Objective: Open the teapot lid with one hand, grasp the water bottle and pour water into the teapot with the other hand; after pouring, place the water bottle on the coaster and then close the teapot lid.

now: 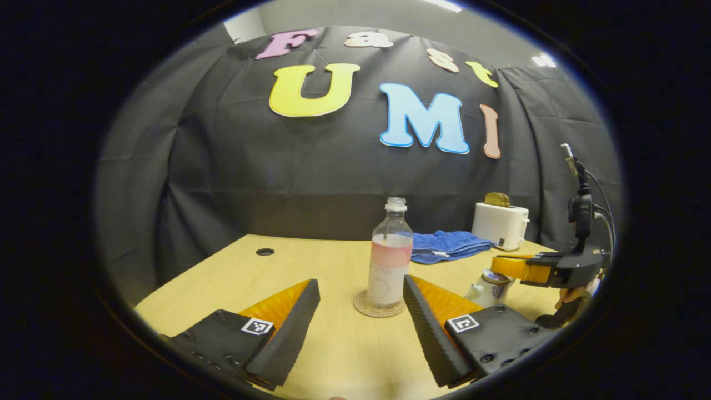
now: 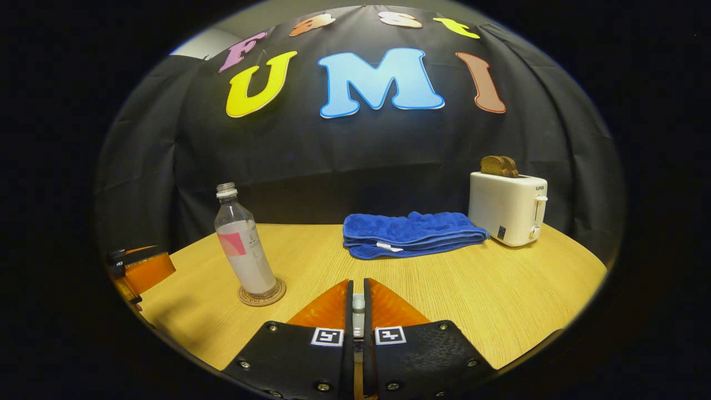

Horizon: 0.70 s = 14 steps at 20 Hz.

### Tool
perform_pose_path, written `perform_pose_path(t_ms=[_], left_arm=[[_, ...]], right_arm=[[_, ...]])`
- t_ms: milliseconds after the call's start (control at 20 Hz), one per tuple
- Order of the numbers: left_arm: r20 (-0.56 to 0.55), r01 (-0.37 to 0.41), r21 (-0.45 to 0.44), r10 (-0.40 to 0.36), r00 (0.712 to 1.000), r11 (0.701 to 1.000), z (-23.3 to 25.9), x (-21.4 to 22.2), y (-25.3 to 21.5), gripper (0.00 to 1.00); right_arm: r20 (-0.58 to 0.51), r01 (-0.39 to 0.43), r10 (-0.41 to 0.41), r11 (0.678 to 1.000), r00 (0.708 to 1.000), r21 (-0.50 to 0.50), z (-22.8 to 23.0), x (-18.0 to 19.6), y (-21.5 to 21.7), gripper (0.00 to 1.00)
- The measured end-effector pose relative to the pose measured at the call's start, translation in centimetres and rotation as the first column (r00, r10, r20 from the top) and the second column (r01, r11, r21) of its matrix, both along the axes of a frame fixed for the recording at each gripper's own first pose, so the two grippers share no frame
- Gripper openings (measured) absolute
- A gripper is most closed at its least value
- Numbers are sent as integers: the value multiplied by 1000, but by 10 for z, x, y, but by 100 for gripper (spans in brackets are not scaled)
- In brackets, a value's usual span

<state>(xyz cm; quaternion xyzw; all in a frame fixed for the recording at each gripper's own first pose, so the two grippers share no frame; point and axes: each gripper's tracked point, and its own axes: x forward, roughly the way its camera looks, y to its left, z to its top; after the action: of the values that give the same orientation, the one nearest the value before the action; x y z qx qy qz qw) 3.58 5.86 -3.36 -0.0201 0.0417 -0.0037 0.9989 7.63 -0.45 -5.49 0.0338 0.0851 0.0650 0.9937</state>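
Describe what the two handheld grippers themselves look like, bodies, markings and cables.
The left gripper has wedge-shaped fingers with ribbed inner faces, on black screwed plates carrying square black-and-white tags. The right gripper has the same plates and tags; in the left gripper view it carries a black upright mount with cables.

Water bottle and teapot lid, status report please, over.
Left gripper open, fingers either side of water bottle, which stands uncapped on coaster. Right gripper near shut on a small pale thing, likely the lid. Nothing blocking.

Bare table point(image 2: 500, 289) right and front — blue towel point(image 2: 411, 233), toaster point(image 2: 506, 206) along the back edge.
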Motion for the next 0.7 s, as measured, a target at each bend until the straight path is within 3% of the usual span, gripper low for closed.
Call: perform_pose_path(t_ms=[350, 700], left_arm=[[4, -2, 2, 2, 1000, 1000, 2, 0, -4, 100], [37, 1, -7, -1, 999, 1000, 19, -11, -16, 100]], right_arm=[[5, -2, 2, 1000, 1000, -25, 0, 0, 2, 21], [87, 20, -17, 999, 996, -33, 35, -29, 5, 21]])
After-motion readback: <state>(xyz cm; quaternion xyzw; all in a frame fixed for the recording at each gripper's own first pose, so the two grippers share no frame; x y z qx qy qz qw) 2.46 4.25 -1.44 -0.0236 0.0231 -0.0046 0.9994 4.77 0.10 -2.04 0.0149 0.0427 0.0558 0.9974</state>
